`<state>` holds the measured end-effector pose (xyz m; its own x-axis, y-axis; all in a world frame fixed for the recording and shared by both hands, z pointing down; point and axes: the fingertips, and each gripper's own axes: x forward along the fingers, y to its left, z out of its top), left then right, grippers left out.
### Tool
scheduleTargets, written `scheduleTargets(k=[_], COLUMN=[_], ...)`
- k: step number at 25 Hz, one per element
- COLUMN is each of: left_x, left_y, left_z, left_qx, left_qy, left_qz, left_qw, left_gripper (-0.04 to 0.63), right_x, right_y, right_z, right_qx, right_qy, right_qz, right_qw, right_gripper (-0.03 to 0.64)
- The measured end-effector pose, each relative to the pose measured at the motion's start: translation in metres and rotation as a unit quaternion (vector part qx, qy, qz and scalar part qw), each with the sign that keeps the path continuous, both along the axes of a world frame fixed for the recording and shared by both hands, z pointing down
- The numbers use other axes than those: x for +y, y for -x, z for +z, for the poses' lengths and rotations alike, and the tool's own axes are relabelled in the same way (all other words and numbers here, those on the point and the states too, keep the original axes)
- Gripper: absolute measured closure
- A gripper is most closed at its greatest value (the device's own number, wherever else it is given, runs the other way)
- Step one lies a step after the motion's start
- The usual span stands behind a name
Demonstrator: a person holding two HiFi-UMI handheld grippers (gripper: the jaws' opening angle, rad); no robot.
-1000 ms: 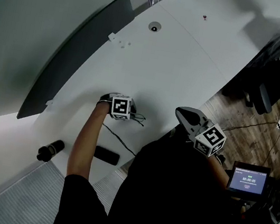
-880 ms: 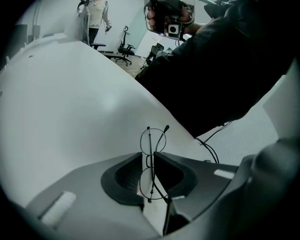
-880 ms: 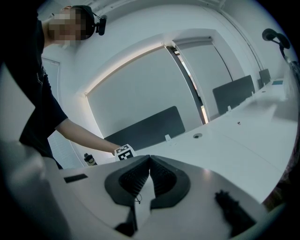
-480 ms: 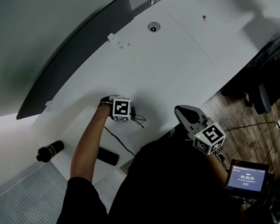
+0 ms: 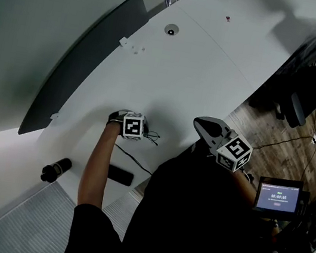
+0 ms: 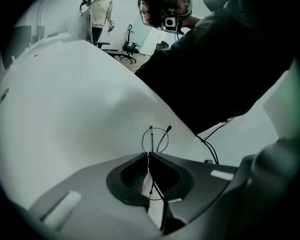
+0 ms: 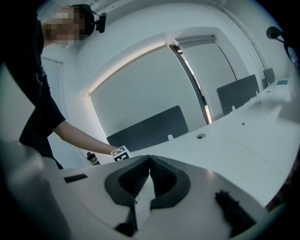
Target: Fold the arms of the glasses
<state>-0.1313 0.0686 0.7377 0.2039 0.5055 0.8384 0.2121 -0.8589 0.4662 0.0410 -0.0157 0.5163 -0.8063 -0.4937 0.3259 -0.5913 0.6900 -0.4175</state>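
left tongs [image 6: 148, 155] are pressed together on a thin wire of the glasses [image 6: 156, 138], which runs down through the slit between the jaws. one round rim and a dark-tipped arm [image 6: 165, 135] stick out past the tips, low over the white table [image 6: 70, 103] near its front edge. whether the frame rests on the table or hangs just off it, i cannot tell. right tongs [image 7: 149, 161] are pressed together on nothing, held by the person's body, well apart from the glasses.

judged from this, the fold needs a second contact. the left pinch should be steady, with no extra squeeze or twist, since wire this thin will likely bend. the right would do best to come in from the side with closed tips and push the free arm inward across the rims, close to its hinge, slowly, stopping once it lies flat. pushing at the far tip risks levering the frame out of the left pinch.
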Motion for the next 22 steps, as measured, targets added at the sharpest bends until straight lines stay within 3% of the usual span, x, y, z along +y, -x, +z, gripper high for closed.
scheduleTargets(k=[8,11,22], left_x=[-0.001,-0.002,0.000], left_y=[-0.001,-0.003,-0.005], left_z=[0.005,0.000,-0.022], left_qx=[-0.017,-0.016,0.010], left_qy=[0.016,0.031,0.041], left_qz=[0.013,0.000,-0.050], left_qw=[0.9996,0.9994,0.9979], left_gripper=[0.535,0.575,0.584], right_x=[-0.002,-0.002,-0.002], right_y=[-0.001,-0.003,-0.001], right_z=[-0.001,0.000,0.000], right_qx=[-0.001,-0.001,-0.003], right_qy=[-0.003,-0.001,-0.001], right_qz=[0.004,0.008,0.004], right_qw=[1.000,1.000,1.000], right_gripper=[0.609,0.609,0.609])
